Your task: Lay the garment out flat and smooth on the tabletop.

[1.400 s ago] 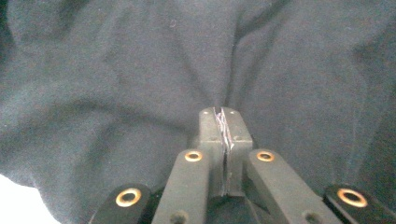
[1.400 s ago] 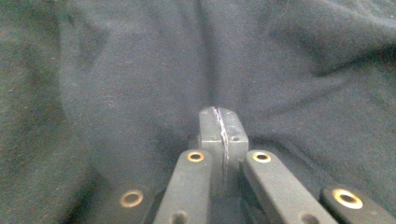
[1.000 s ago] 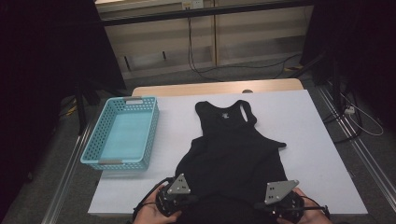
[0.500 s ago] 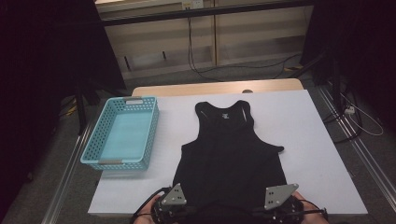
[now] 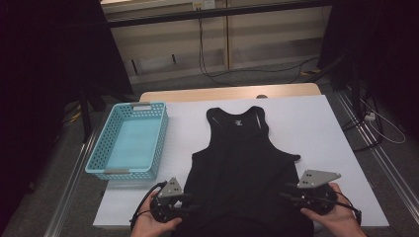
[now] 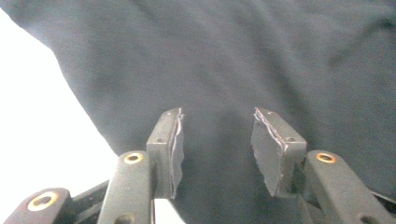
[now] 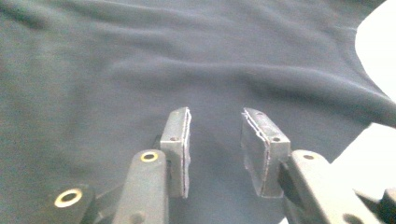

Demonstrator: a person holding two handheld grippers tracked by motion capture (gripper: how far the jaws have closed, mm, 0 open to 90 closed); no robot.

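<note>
A black tank top (image 5: 242, 163) lies flat on the white table (image 5: 306, 123), neck away from me and hem at the near edge. My left gripper (image 5: 190, 210) is at the hem's left corner and my right gripper (image 5: 289, 197) at its right corner, both pointing inward over the cloth. In the left gripper view the left gripper (image 6: 217, 140) is open, with the dark fabric (image 6: 224, 60) spread under and beyond it. In the right gripper view the right gripper (image 7: 215, 140) is open over the fabric (image 7: 187, 60) too. Nothing is pinched between either pair of pads.
An empty light-blue plastic basket (image 5: 121, 172) stands on the table's left side, close beside the tank top. Bare white table shows to the right of the shirt. Beyond the table's far edge are cables on the floor and dark stands.
The tank top has been drawn toward the near edge and now lies smoother. Both grippers have shifted outward to the hem's two corners.
</note>
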